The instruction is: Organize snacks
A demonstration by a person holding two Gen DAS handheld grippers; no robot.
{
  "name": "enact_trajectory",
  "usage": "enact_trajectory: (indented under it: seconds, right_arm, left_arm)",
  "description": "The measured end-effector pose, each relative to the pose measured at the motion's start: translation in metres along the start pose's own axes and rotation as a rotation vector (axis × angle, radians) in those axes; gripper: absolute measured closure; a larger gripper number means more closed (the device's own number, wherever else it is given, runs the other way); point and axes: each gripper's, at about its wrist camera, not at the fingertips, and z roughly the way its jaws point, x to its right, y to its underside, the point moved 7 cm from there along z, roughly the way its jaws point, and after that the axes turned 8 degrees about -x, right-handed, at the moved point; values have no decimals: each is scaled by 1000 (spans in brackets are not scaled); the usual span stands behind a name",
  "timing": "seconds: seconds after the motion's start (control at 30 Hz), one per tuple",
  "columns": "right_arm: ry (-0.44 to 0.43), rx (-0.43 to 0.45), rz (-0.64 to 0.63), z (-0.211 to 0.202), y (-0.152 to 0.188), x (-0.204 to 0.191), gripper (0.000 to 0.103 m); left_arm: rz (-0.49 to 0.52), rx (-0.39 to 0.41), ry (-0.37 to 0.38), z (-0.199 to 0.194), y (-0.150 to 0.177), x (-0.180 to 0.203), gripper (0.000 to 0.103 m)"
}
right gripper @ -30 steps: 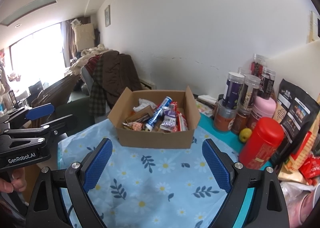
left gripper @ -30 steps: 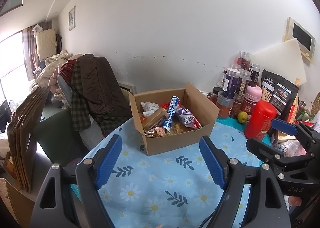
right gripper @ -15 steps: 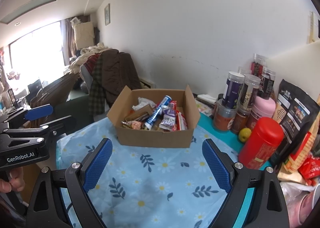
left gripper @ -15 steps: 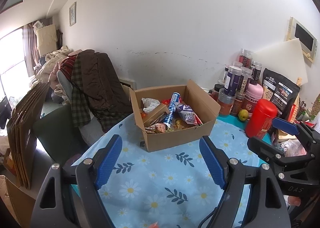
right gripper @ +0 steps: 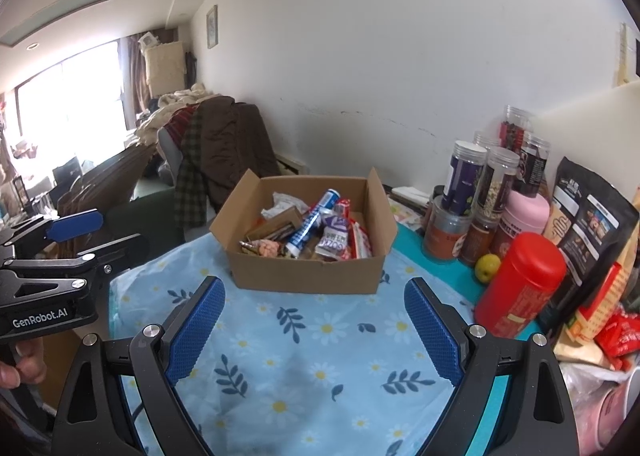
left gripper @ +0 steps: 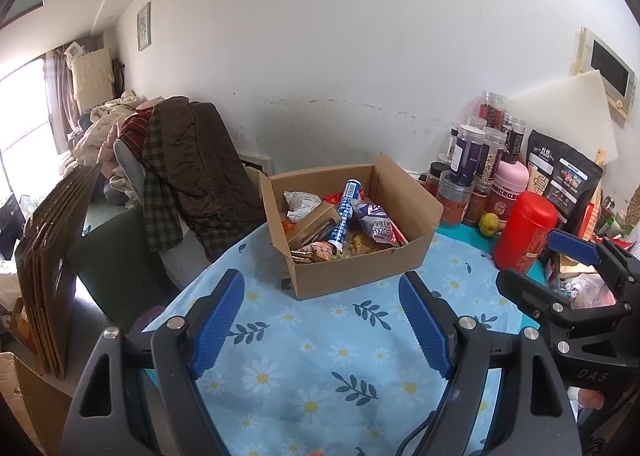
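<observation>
Cardboard box is your landmark in the left wrist view: it stands open-topped on the daisy-print table, ahead of your left gripper. Its blue fingers are spread wide and hold nothing, with bare cloth between them on the near side of the box. Inside the box the snacks lie in a loose heap, a blue-and-white tube slanting across the middle and a purple packet just right of it. Right of the box stands a red canister, with a small green fruit between the two. Your right gripper shows at the far right, beyond the canister.

From the right wrist view, the box again sits ahead on the table, and your right gripper has its fingers wide apart and empty. The snacks fill the box floor, the tube leaning beside the purple packet. Right of the box are the fruit, the red canister and a cluster of clear jars. Left of the box, your left gripper hangs off the table's edge; from this side you cannot tell its opening.
</observation>
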Motion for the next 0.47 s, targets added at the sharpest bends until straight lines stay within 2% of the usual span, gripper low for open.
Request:
enact_trajectory:
  seconds: [0.47]
  right_arm:
    - [11,-14,-2,5,2,-1,11]
  left_arm:
    - [-3,-10,17,5,2,-2,23]
